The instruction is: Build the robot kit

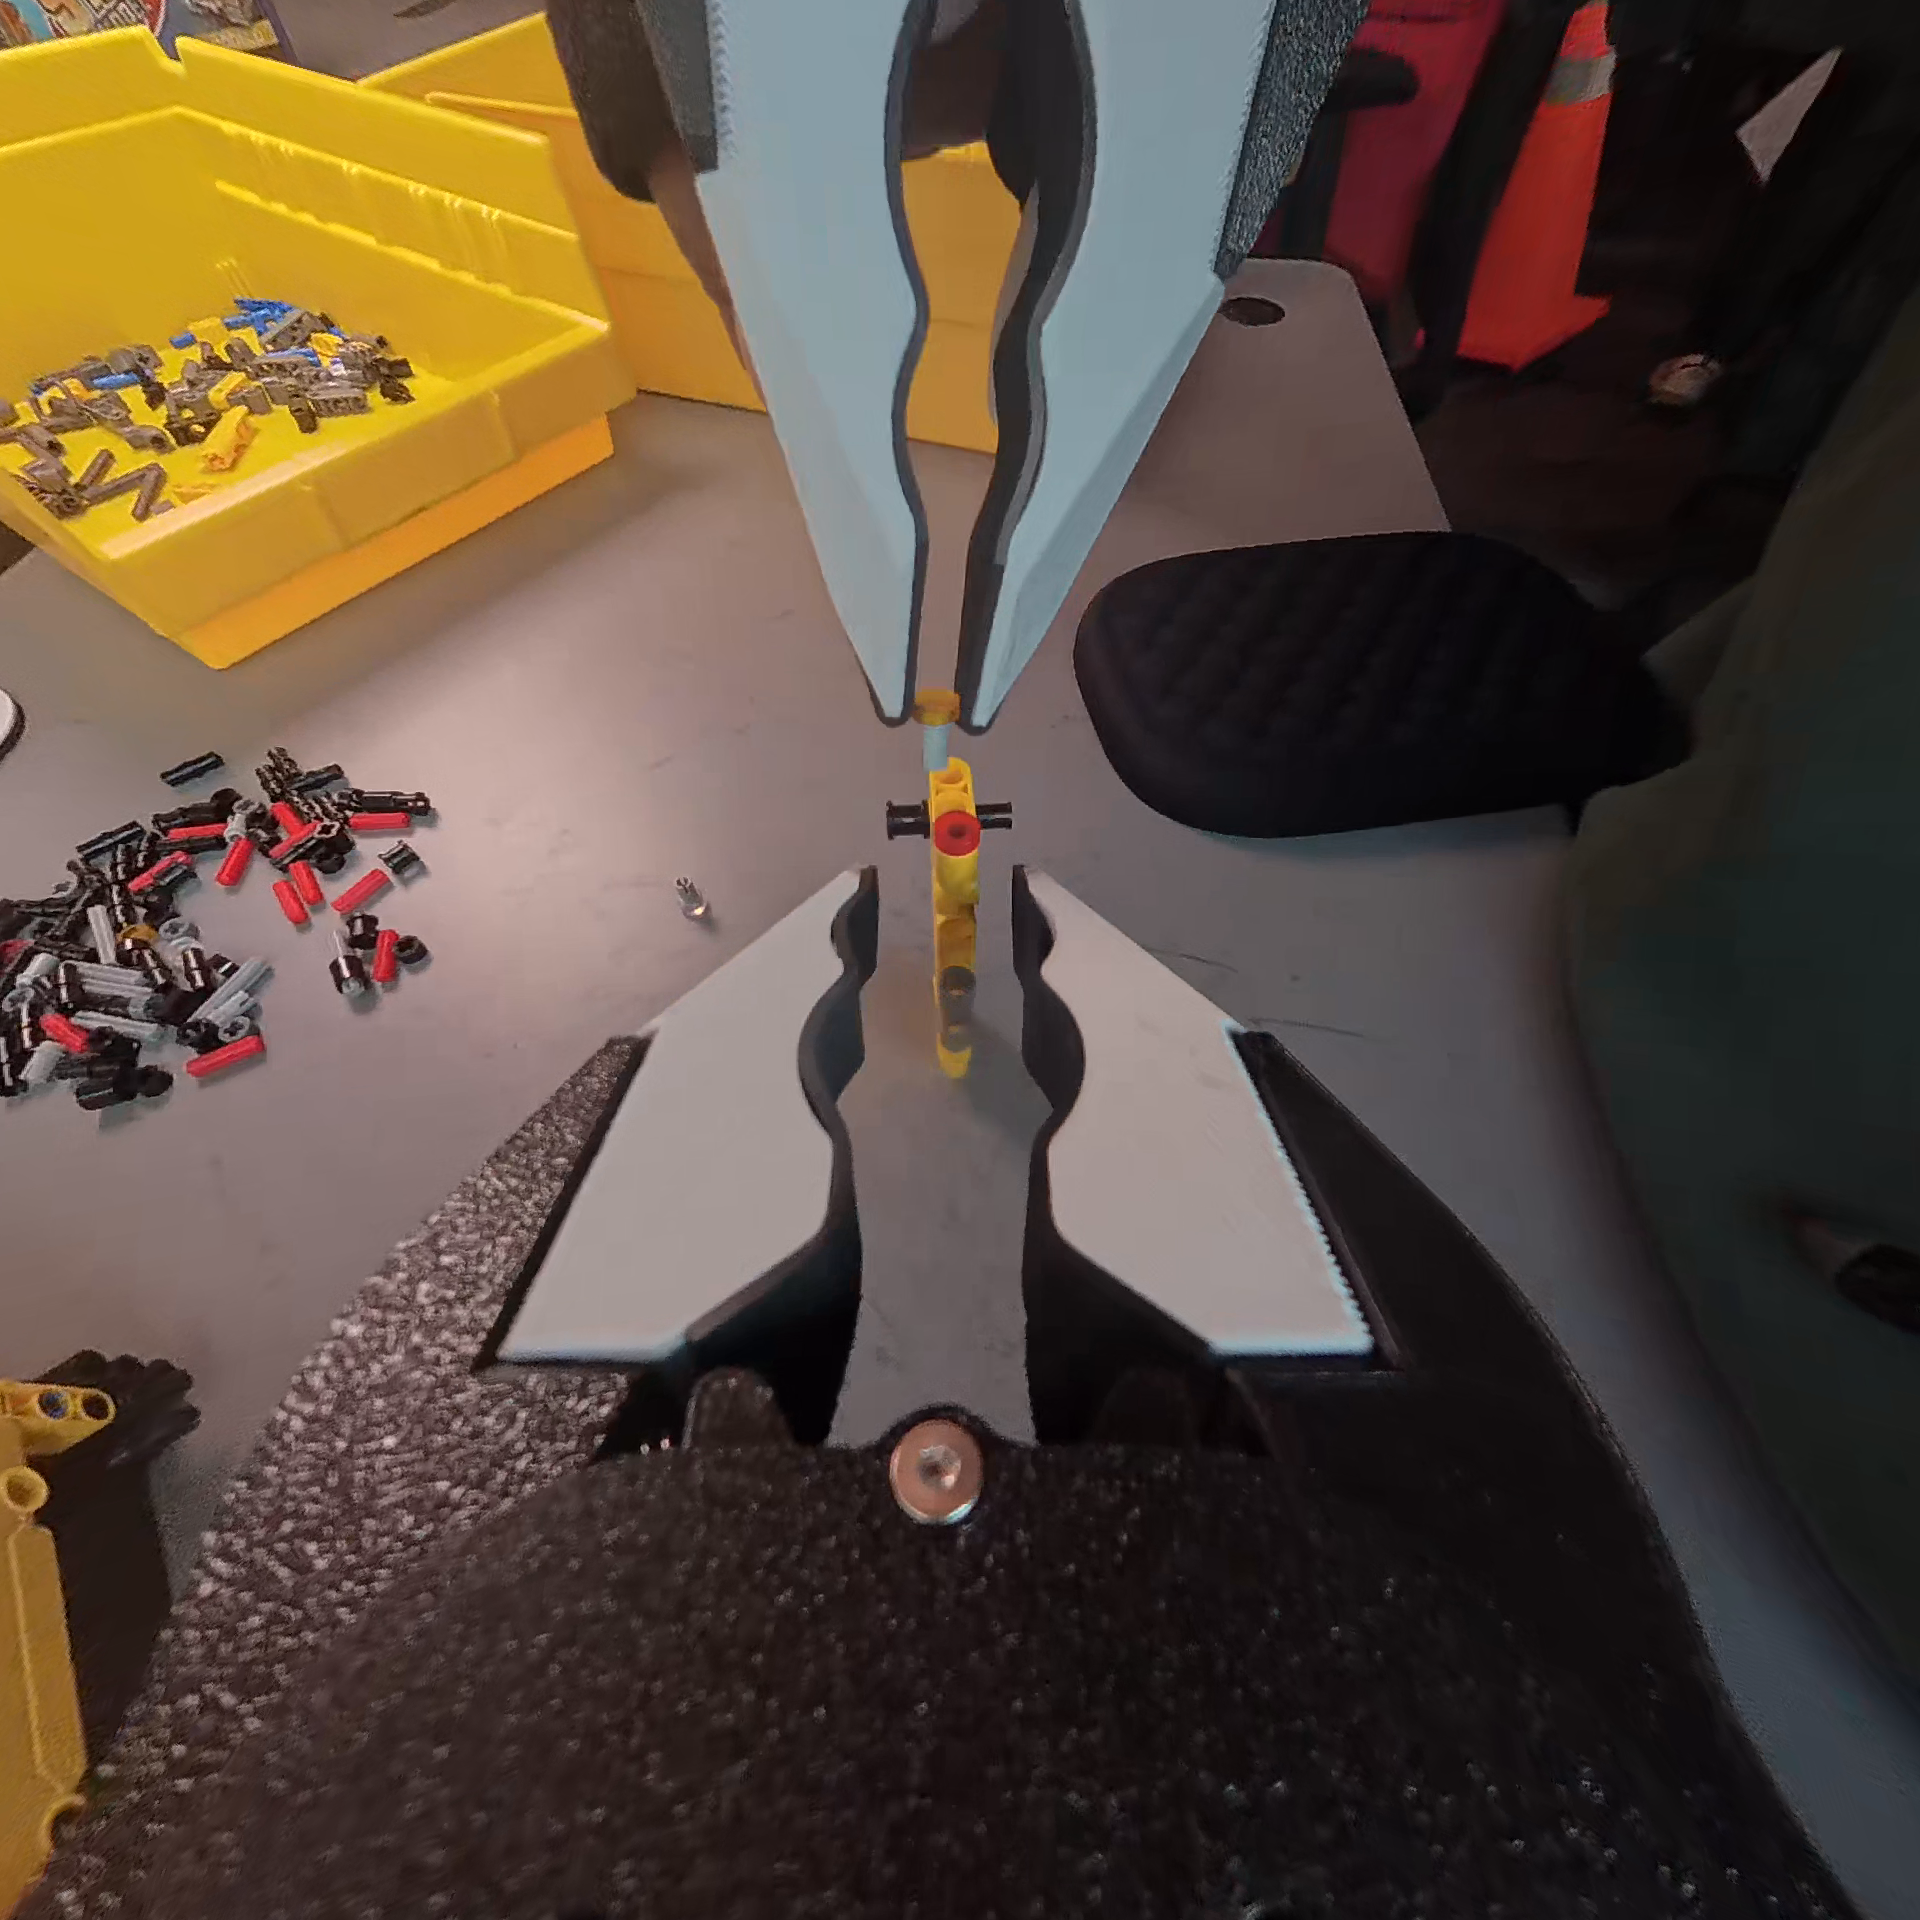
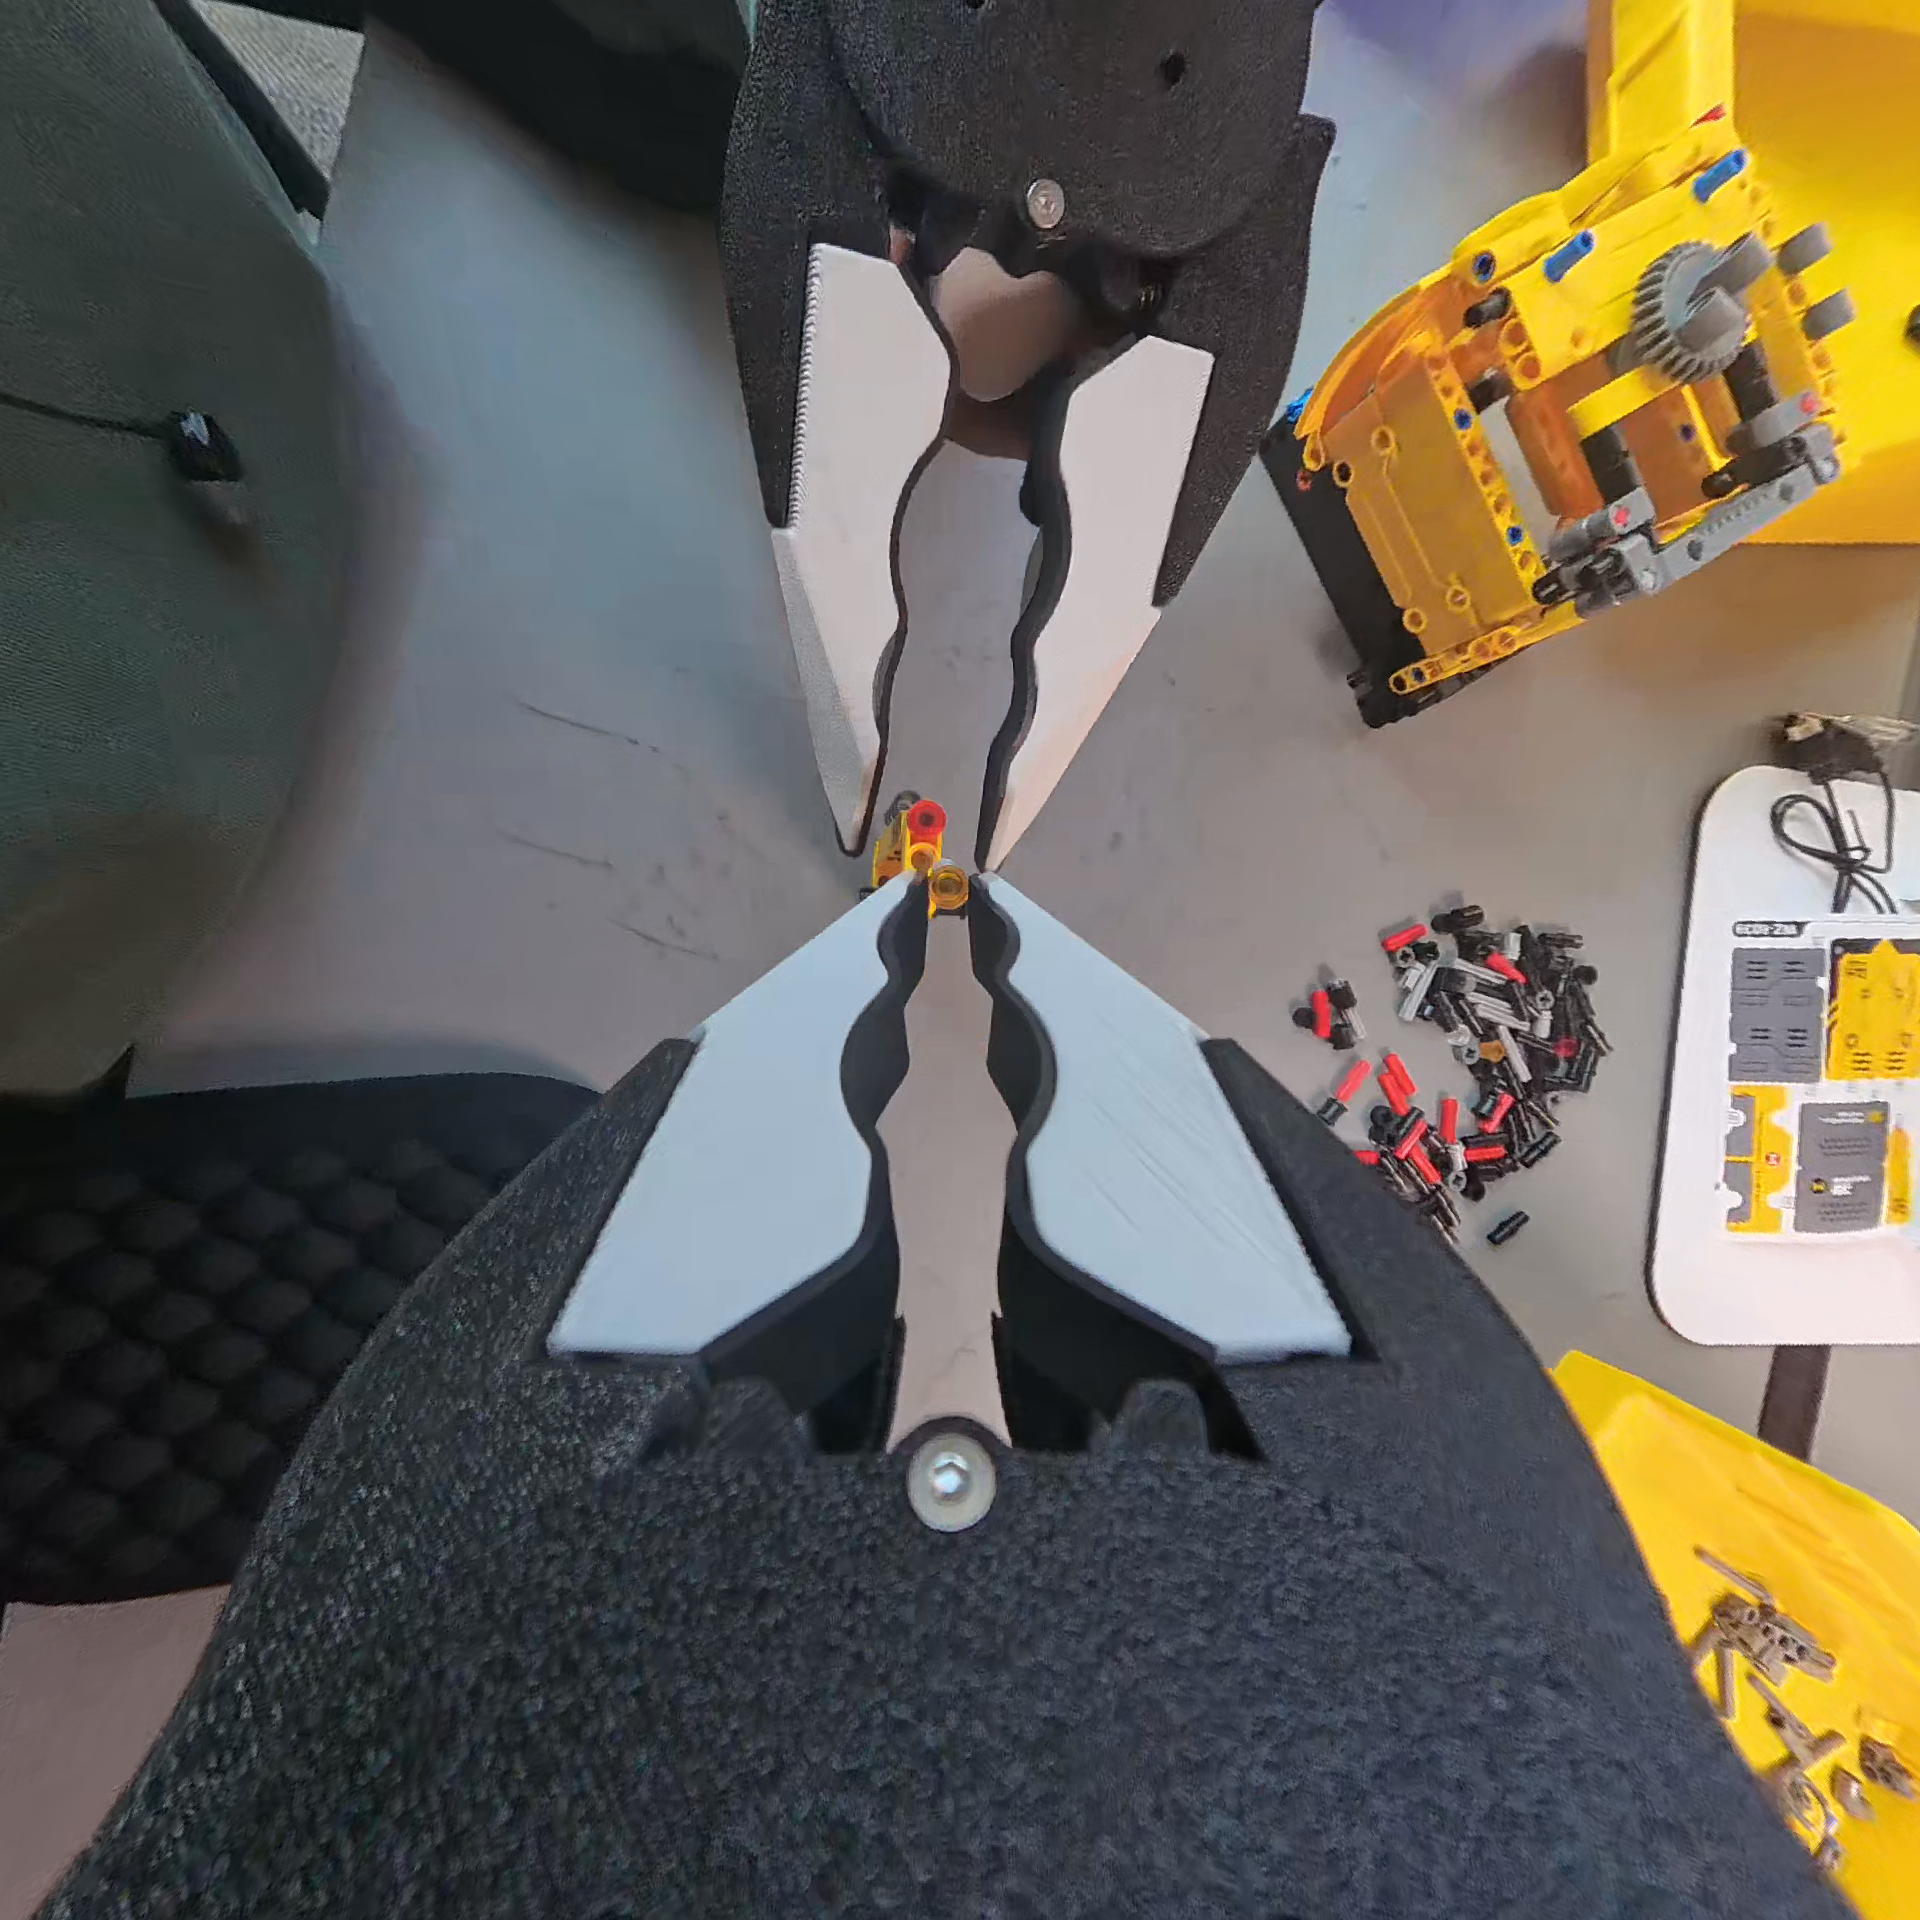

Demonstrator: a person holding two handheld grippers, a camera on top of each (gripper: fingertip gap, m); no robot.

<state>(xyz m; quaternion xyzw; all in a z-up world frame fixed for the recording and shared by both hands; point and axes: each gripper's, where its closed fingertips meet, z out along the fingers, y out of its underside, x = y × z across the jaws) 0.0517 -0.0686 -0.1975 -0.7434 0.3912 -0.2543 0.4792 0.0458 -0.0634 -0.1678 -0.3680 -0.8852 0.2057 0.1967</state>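
The narrow yellow plastic beam stands between the parted fingers of the left gripper, long axis pointing toward the right gripper, which pinches a small amber round stud at the beam's far end, left of which a yellow bin holds grey, black and blue pieces.

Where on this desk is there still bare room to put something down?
Bare grey table lies between the yellow bin and the loose pile of small pins, and between that pile and the left gripper. It is crowded at the centre, where the right gripper meets the yellow beam.
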